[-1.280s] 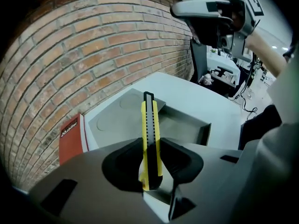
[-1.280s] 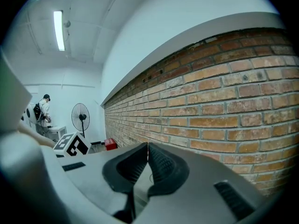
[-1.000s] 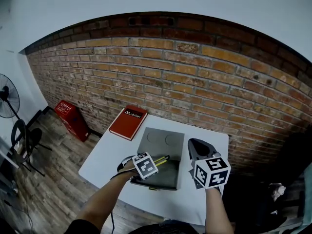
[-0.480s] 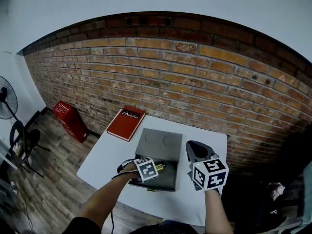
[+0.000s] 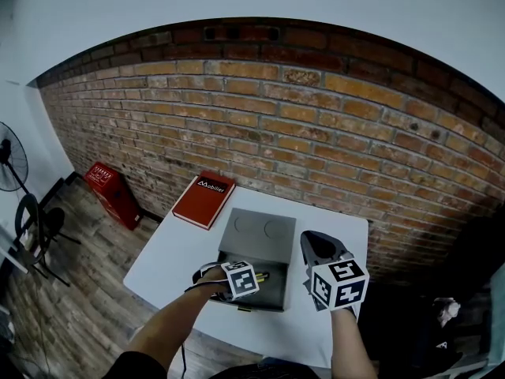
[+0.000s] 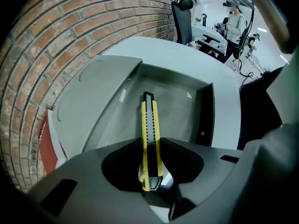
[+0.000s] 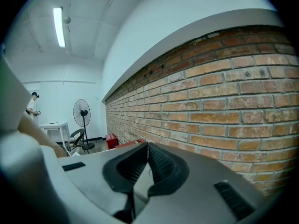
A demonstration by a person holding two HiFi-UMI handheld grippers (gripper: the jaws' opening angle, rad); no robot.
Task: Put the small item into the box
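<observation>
1. Fan (image 5: 12,156), standing on the floor at 9 o'clock from the table (image 5: 170,251). Not part of the job.
2. Red crate (image 5: 106,181), on the floor against the brick wall, at 10 o'clock from the table. Not involved.
3. Red book (image 5: 203,198), lying flat on the table at 10 o'clock from the box and apart from it. Untouched.
4. Left gripper (image 6: 150,146), at the box's 7 o'clock edge. Its jaws are clamped on the utility knife (image 6: 149,134) near the butt end. This yellow-and-black knife is the small item.
5. The knife's tip points to 12 o'clock in the left gripper view and reaches over the open tray. I cannot tell whether it touches the tray floor or hangs just above it.
6. Box (image 6: 182,101), grey, open and otherwise empty. Its lid (image 6: 93,92) is folded back toward the wall at 12 o'clock.
7. Right gripper (image 7: 145,160), at 3 o'clock from the box, raised and aimed at the brick wall. Its jaws are pressed together with nothing between them, so I log it as idle.
8. Progress, as I judge it:
   - Done: the lid is open, and the item is grasped and positioned over the box.
   - Left: lower it if needed, open the left jaws to release it, and clear the gripper.
   - The item is not yet deposited.
</observation>
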